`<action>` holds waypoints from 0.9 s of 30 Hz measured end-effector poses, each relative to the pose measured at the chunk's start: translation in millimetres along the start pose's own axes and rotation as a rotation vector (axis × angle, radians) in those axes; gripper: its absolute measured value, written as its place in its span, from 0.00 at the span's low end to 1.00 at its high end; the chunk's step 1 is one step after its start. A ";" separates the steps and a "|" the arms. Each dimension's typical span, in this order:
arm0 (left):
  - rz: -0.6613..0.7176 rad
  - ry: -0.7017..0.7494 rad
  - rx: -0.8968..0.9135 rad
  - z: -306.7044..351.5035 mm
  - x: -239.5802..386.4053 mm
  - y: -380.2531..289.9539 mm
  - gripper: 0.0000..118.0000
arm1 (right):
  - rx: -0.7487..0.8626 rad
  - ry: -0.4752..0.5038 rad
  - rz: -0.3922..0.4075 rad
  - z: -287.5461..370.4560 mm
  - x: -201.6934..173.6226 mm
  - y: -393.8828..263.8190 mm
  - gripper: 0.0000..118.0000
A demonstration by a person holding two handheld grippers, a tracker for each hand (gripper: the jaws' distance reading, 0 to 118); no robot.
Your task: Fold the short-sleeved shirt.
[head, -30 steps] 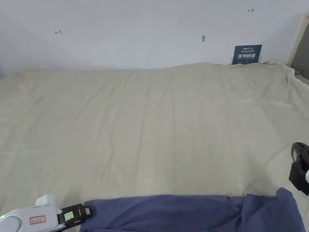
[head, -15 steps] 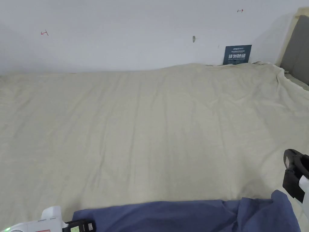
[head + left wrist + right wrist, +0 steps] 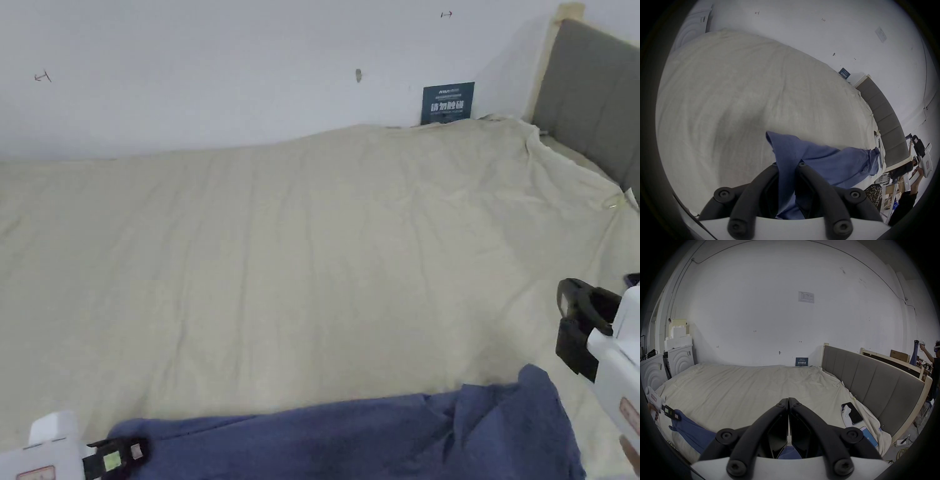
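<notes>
Blue short-sleeved shirt (image 3: pixel 350 434) is lying bunched along the near edge of the bed sheet (image 3: pixel 300 250), i.e. the edge farthest from the wall (image 3: pixel 250 62), stretched sideways w/ wrinkles and one flap sticking up at the headboard end. Left gripper (image 3: pixel 786 165) has a strip of the shirt fabric running right btwn its jaws, both black jaws pressing on it, so it's clamped on the shirt's end that is farthest from the grey headboard (image 3: pixel 594 94); in the head view the same gripper (image 3: pixel 134 449) sits at that corner of the shirt, touching it. Right gripper (image 3: pixel 788 400) has its jaws pinched together, tips touching, nothing visible btwn the tips; some blue cloth shows low down under the jaws, but I can't tell if it's actually gripped or just lying below. In the head view the right gripper (image 3: pixel 578 328) is up over the sheet just beside the shirt's raised flap, on the headboard side, not touching it as far as I can see. Beside the headboard on the sheet there's a dark phone (image 3: pixel 852 413) resting on a white controller (image 3: pixel 847 416), plus a blue-screen phone (image 3: pixel 868 435) closer to the bed's edge. Small dark sign (image 3: pixel 447 103) leans against the wall next to the headboard. Another person (image 3: pixel 932 366) stands past the headboard, arm raised.
</notes>
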State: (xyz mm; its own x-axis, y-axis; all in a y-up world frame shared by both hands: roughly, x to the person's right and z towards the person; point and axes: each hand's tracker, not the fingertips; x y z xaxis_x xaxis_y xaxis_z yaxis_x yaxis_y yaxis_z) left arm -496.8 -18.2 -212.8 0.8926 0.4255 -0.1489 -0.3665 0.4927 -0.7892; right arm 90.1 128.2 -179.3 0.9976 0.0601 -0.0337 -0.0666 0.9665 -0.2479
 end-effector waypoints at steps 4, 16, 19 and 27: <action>-0.018 0.073 0.015 28.6 1.7 0.0 0.07 | 0.008 -0.001 -0.011 3.7 6.7 -0.2 0.00; -0.005 0.071 0.007 59.7 79.8 4.2 0.07 | 0.030 0.028 -0.040 13.2 20.5 -6.2 0.00; -0.034 -0.019 -0.025 43.3 123.8 5.0 0.07 | 0.034 0.029 -0.052 14.4 25.7 -7.7 0.00; -0.154 -0.118 -0.139 -44.5 220.1 -8.0 0.07 | 0.027 0.032 -0.066 20.9 36.8 -12.1 0.00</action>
State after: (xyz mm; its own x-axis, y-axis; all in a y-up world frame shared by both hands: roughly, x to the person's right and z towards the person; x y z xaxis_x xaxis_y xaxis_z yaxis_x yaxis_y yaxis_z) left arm -285.7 37.7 -265.8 0.8953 0.4433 0.0445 -0.1810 0.4532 -0.8728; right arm 128.0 124.0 -157.3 0.9987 -0.0120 -0.0489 0.0007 0.9746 -0.2240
